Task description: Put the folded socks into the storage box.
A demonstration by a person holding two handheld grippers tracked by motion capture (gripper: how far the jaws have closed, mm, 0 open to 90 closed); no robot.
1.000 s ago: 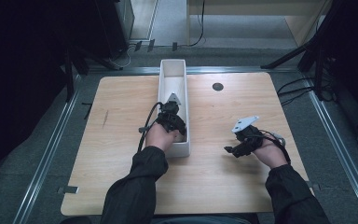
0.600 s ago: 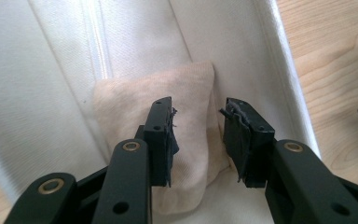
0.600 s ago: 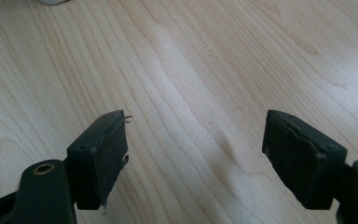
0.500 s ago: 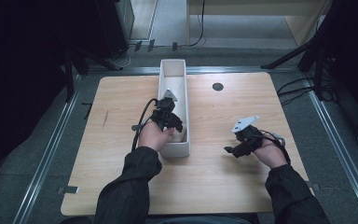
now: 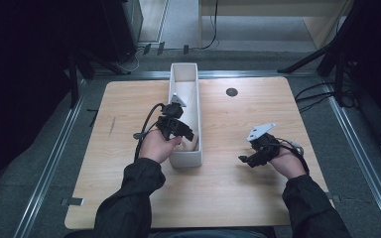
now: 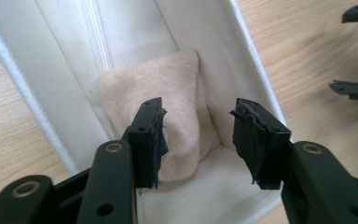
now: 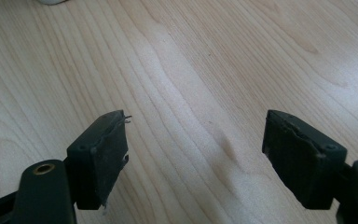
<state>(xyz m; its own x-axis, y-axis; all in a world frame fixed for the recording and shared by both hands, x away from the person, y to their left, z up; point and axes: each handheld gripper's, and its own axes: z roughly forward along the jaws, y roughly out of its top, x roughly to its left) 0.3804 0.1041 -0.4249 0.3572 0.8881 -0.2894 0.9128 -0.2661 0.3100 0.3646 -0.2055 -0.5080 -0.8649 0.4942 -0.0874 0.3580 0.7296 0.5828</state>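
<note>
Table layout, seen from above

A long tray (image 5: 184, 79) stands at the frame's centre on the table (image 5: 129, 188), a folded cloth (image 6: 168, 93) inside its near end. The left gripper (image 5: 186, 135) hangs over it; the right gripper (image 5: 244, 159) sits lower right.

I see a pale wooden table (image 5: 129, 109) with smooth matt grain, a white matt bin (image 6: 135, 28), a soft fuzzy beige cloth (image 6: 177, 93) inside, my black plastic jaws with frayed rubbery pads (image 6: 151, 135)
</note>
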